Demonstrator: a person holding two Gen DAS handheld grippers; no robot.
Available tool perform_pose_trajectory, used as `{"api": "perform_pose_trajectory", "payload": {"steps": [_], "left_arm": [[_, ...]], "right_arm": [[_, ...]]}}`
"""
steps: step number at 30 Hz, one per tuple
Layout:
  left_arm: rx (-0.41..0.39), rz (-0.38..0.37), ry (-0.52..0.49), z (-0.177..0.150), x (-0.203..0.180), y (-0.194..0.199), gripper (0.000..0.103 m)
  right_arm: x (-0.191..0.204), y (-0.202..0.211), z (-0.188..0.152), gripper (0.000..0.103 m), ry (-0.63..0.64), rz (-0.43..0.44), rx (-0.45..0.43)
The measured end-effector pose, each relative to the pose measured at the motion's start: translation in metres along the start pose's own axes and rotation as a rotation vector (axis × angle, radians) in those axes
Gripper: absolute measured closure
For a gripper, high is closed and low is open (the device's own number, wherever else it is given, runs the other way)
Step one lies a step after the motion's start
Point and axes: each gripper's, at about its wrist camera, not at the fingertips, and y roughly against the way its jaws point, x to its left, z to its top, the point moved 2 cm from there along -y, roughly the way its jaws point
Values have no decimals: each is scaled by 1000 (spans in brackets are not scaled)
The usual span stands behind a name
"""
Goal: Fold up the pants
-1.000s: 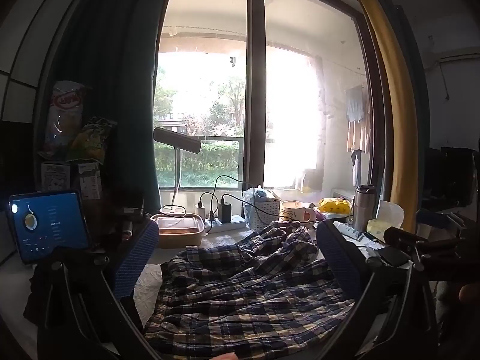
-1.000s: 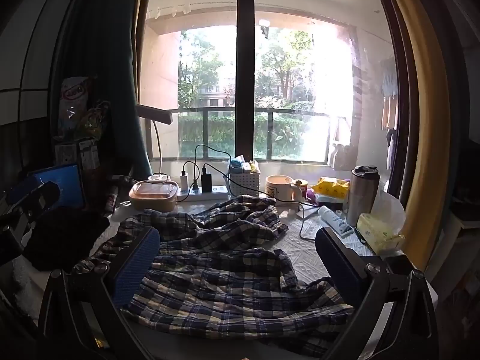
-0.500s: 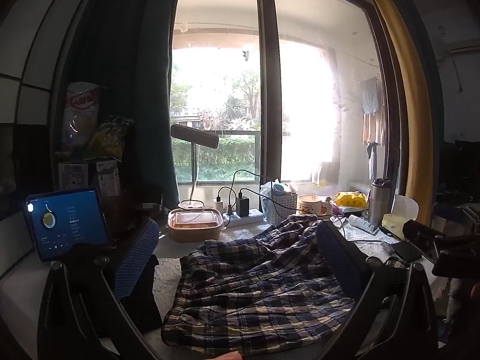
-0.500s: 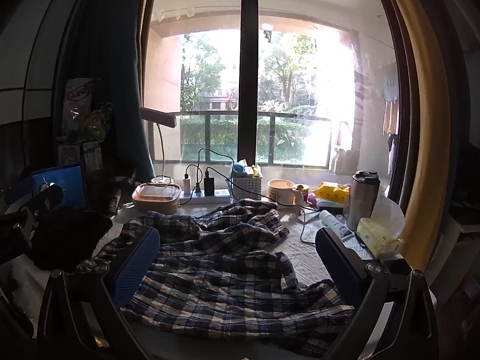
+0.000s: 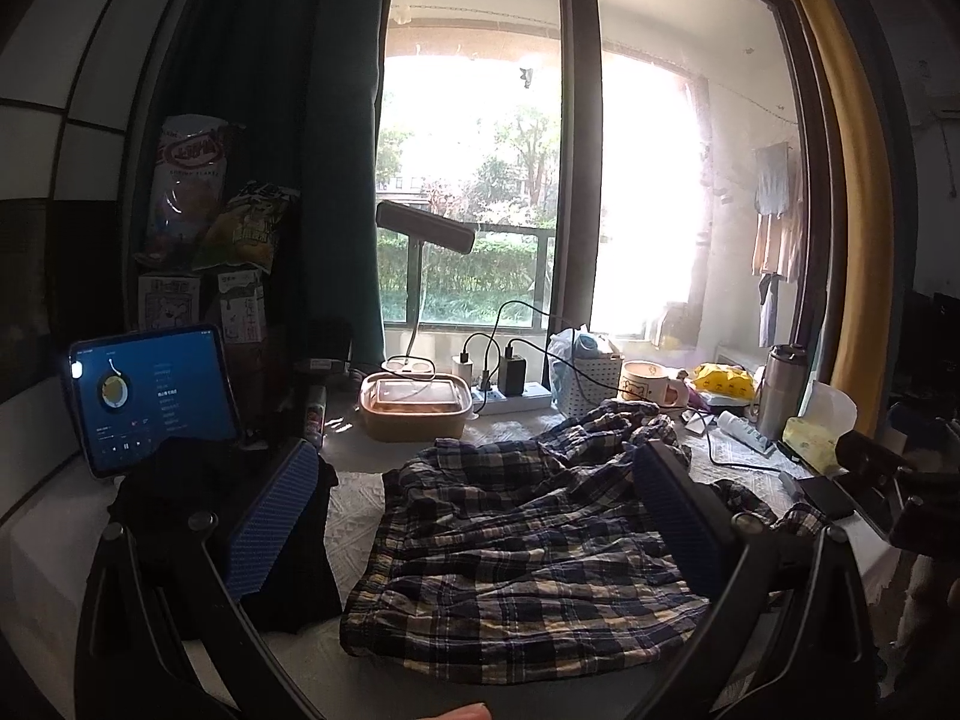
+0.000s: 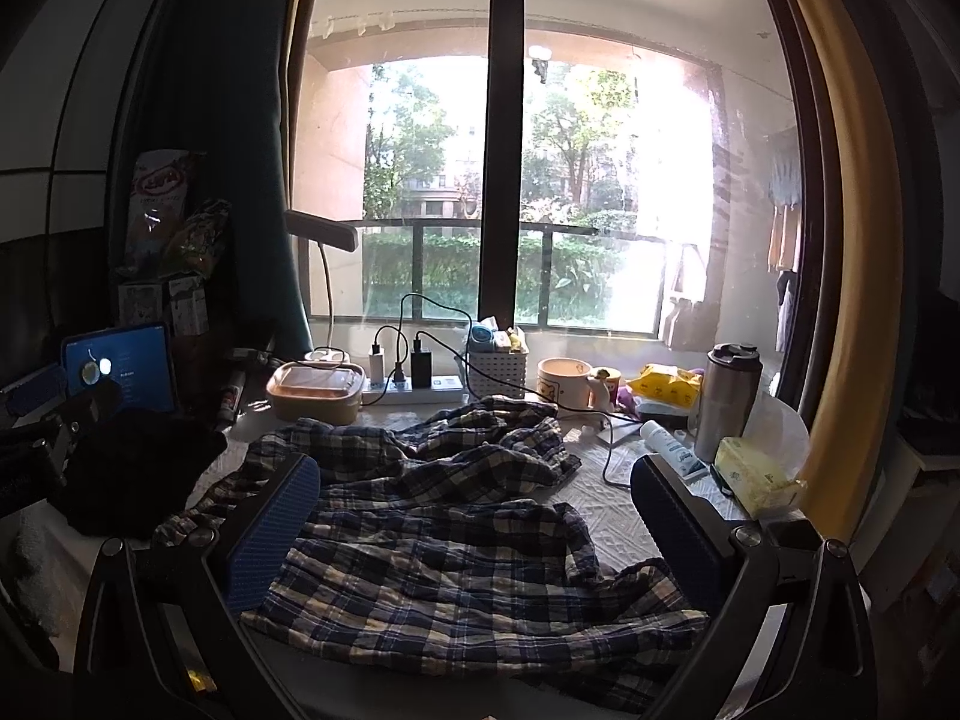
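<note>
Blue and cream plaid pants (image 5: 516,546) lie crumpled on the white-covered table, also seen in the right wrist view (image 6: 444,528). My left gripper (image 5: 480,516) is open and empty, held above the near left part of the pants. My right gripper (image 6: 474,522) is open and empty, held above the near middle of the pants. The right gripper's body shows at the right edge of the left wrist view (image 5: 888,480). The left gripper's body shows at the left edge of the right wrist view (image 6: 48,432).
A dark cloth (image 5: 276,540) lies left of the pants. A lit tablet (image 5: 150,396) stands at the left. A lidded food box (image 5: 414,402), power strip with cables (image 5: 510,399), white basket (image 5: 591,381), mug (image 5: 645,381), steel flask (image 5: 780,390) and tissue pack (image 6: 756,474) line the window side.
The left gripper has swung left, so the pants sit further right and the dark cloth has come into its view. The right gripper has hardly moved. The pants lie unchanged.
</note>
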Motion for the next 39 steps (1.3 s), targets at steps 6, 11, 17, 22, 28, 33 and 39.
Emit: {"api": "perform_pose_trajectory", "payload": {"steps": [6, 11, 17, 22, 28, 33, 39], "left_arm": [[58, 15, 28, -6, 7, -10, 0], [61, 24, 29, -5, 10, -9, 0], [91, 37, 49, -2, 17, -10, 0], [97, 46, 58, -1, 21, -10, 0], [105, 48, 53, 2, 22, -7, 0], [99, 51, 52, 5, 22, -6, 0], [102, 49, 47, 5, 18, -7, 0]], "right_arm": [[1, -3, -1, 0, 2, -3, 9], [2, -5, 0, 0, 12, -5, 10], [6, -2, 1, 0, 20, -6, 6], [7, -2, 4, 0, 11, -2, 18], [8, 0, 7, 0, 13, 1, 17], [8, 2, 9, 0, 10, 1, 19], [8, 1, 9, 0, 12, 1, 20]]}}
